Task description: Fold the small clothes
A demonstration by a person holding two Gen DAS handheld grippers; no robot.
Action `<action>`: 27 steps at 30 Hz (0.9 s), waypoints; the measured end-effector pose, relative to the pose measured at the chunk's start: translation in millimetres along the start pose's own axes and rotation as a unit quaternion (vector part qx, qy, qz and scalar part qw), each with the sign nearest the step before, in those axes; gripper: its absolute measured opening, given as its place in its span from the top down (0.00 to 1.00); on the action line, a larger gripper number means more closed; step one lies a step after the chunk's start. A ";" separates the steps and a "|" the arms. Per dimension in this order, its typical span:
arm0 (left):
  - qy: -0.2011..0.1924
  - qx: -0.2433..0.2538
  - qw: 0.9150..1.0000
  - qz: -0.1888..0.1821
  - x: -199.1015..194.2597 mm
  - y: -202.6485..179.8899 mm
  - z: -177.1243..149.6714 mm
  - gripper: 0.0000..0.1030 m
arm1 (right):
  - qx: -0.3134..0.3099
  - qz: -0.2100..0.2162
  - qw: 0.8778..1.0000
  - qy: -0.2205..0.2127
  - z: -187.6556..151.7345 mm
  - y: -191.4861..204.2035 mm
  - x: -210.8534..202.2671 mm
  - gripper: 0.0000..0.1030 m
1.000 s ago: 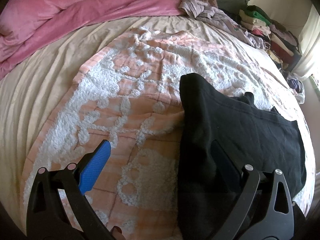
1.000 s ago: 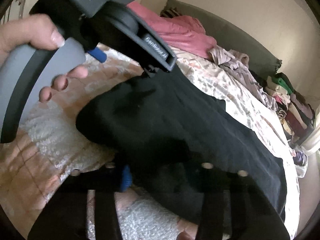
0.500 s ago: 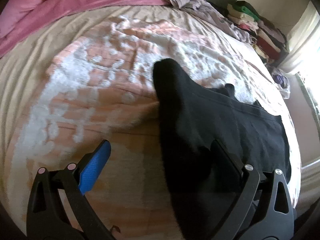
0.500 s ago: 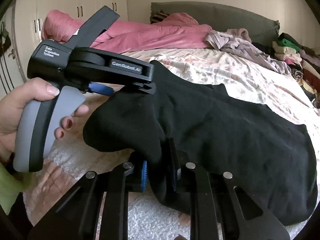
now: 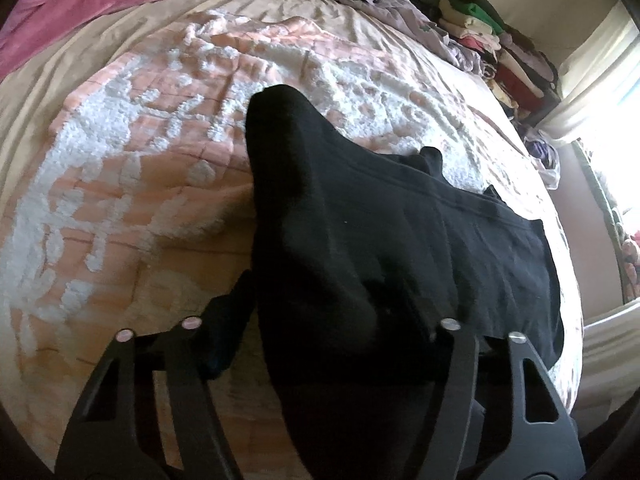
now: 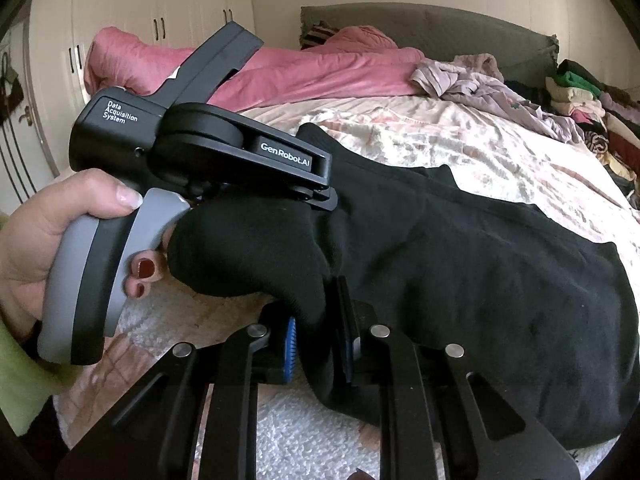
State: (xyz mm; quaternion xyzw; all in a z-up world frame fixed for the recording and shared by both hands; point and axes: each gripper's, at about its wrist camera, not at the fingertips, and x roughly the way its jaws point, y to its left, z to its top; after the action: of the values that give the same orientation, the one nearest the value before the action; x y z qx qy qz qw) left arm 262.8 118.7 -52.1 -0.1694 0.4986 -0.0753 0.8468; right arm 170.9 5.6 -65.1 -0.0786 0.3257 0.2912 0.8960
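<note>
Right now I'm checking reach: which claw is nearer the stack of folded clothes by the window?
Neither clearly; the views don't settle it. Both claws are at the black garment, far from the stack of folded clothes: right claw clamped on it, left claw closing around it.

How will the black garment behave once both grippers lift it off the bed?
Probably floppy: the black garment bulges and droops around the right gripper. Likely light, since one pinched fold holds it up. Its free end on the blanket should sag and trail.
</note>
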 end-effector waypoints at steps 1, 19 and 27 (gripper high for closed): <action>0.000 -0.002 1.000 -0.003 0.8 -1.3 -0.2 0.54 | 0.000 0.000 1.000 0.001 -0.1 0.2 0.0 0.85; -0.028 0.031 0.999 0.015 -19.6 -32.3 2.0 0.80 | 0.026 0.011 1.000 -0.013 1.6 -10.0 -13.1 0.87; -0.052 0.064 0.997 0.013 -42.9 -80.4 7.9 0.83 | 0.073 0.016 0.996 -0.045 1.6 -34.0 -50.0 0.88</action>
State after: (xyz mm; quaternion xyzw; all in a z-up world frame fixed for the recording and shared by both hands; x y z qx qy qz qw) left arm 251.9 58.1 15.6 -0.1125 0.4503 -0.0873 0.8814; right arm 160.4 -45.2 -34.0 0.0051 0.3067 0.2842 0.9084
